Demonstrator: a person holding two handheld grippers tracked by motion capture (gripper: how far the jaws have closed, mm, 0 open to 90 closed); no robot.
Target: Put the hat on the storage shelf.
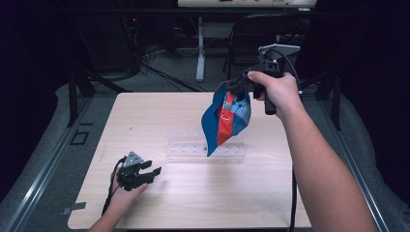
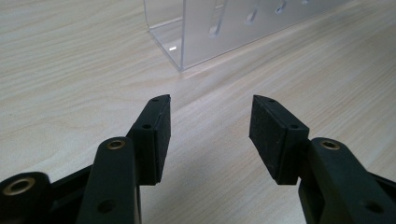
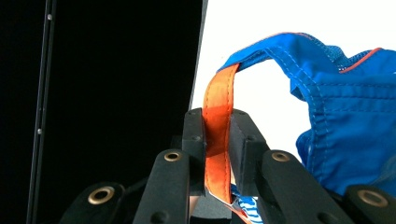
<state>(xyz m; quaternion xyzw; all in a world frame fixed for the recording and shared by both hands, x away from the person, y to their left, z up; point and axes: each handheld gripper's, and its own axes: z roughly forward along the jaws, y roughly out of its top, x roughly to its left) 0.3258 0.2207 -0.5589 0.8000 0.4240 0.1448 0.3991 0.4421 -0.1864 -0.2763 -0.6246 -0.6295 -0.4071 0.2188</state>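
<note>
Right gripper [image 3: 217, 140] clamps the bag's [image 1: 227, 118] orange strap, lifted above the rack [image 1: 205, 149]; next, probably hang it, left gripper [image 2: 209, 135] open beside.

A blue fabric garment [image 1: 227, 118] with an orange panel and a blue-and-white patterned patch hangs in the air from the right gripper [image 1: 238, 87], its lower tip dangling just above a clear plastic rack [image 1: 205, 150] on the table. The right gripper's jaws are clamped on the garment's orange strap [image 3: 217, 135]. The rack lies ahead of the left gripper [image 2: 209, 135], whose jaws stand apart.
</note>
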